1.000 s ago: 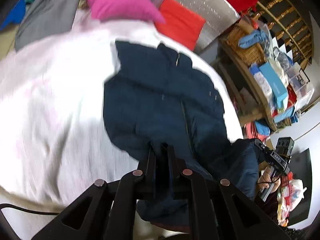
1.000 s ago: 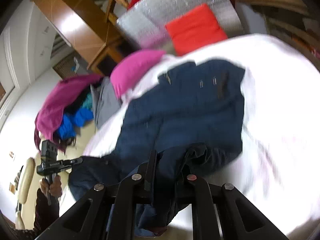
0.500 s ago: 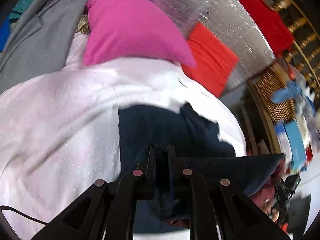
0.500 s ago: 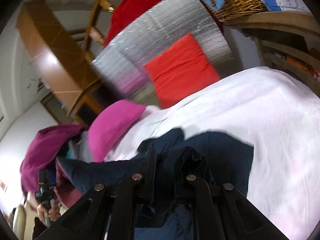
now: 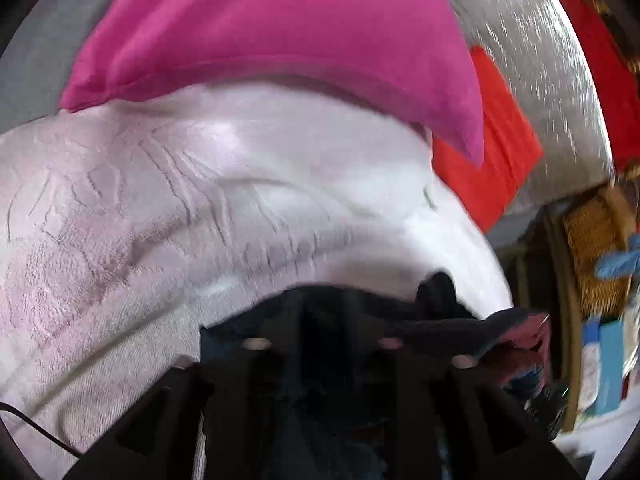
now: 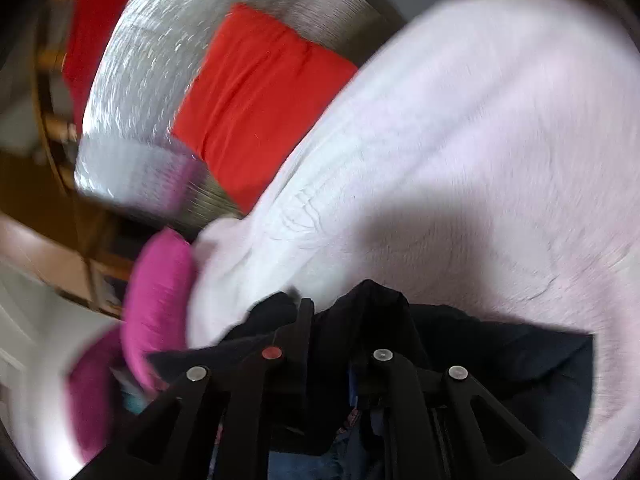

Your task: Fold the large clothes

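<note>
Pale pink fleece bedding (image 5: 168, 208) is spreading across most of both wrist views, creased and fuzzy, with a magenta pillow (image 5: 280, 36) lying along its far edge and a red cushion (image 5: 500, 152) leaning behind it against a silver quilted panel (image 5: 532, 60). At the right edge of the left view, a wicker basket (image 5: 596, 248) is sitting on cluttered wooden shelving, blurred, with a blue cloth draped on it. Brown wooden furniture is showing at the left side of the right view, also smeared. Low in both views the navy garment (image 6: 520, 360) is lying bunched on the bedding, filling the space in front of the fingers and hiding much of them. The left gripper (image 5: 320, 320) is sitting over this dark cloth; its jaws have just been opening, and fabric is lying between them, though blur is making it unclear whether the pads are pressing on it. The right gripper (image 6: 336, 320) is pinching a raised fold of the garment, its jaws pressed nearly together on the cloth, which is peaking up between the fingers.
</note>
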A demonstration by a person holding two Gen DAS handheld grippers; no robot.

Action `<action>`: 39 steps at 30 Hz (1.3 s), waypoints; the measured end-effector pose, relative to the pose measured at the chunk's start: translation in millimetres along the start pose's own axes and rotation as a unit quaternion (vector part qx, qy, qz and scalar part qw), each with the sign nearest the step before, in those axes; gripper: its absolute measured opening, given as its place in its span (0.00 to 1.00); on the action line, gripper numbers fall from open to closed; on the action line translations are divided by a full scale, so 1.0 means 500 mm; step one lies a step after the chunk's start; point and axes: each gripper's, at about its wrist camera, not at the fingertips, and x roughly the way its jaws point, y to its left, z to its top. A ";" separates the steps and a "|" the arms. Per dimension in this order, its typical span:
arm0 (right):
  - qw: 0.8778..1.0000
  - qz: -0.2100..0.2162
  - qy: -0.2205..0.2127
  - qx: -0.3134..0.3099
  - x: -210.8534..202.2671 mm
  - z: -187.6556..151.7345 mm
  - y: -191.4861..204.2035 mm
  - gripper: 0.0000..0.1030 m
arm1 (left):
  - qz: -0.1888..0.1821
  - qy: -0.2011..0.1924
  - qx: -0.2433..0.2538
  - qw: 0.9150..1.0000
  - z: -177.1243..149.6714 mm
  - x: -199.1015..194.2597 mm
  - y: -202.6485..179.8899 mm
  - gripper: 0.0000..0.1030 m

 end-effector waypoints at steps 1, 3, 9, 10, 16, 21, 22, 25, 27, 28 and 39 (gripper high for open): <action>0.999 0.035 0.006 0.027 -0.005 0.006 -0.019 0.20 | -0.004 -0.023 -0.014 1.000 0.001 -0.015 0.012 0.69; 0.993 0.094 0.003 0.070 -0.025 0.009 -0.048 0.32 | -0.035 -0.075 -0.040 0.996 -0.003 -0.062 0.035 0.73; 0.987 0.119 -0.095 0.058 -0.170 -0.020 -0.047 0.90 | -0.054 -0.094 -0.047 0.993 -0.074 -0.170 0.050 0.74; 0.988 0.114 -0.092 0.049 -0.192 -0.035 -0.041 0.90 | -0.035 -0.094 -0.039 0.994 -0.107 -0.190 0.045 0.73; 0.992 0.098 -0.080 0.009 -0.288 -0.165 -0.030 0.90 | -0.025 -0.081 -0.037 0.996 -0.321 -0.248 0.036 0.74; 0.992 0.104 -0.060 0.032 -0.333 -0.285 -0.052 0.90 | 0.005 -0.099 -0.053 0.994 -0.462 -0.271 0.052 0.74; 0.993 0.101 -0.056 0.032 -0.337 -0.306 -0.054 0.90 | 0.013 -0.103 -0.059 0.993 -0.477 -0.271 0.063 0.75; 0.996 0.079 -0.038 0.031 -0.342 -0.373 -0.062 0.90 | 0.031 -0.068 -0.100 0.992 -0.483 -0.252 0.098 0.75; 0.996 0.067 -0.012 0.048 -0.326 -0.410 -0.075 0.90 | 0.026 -0.065 -0.130 0.989 -0.479 -0.247 0.124 0.75; 0.996 0.063 0.000 0.056 -0.315 -0.425 -0.082 0.90 | 0.036 -0.072 -0.137 0.987 -0.477 -0.247 0.131 0.76; 0.996 0.013 -0.036 0.076 -0.197 -0.369 -0.109 0.90 | 0.020 -0.130 -0.148 0.980 -0.435 -0.223 0.143 0.80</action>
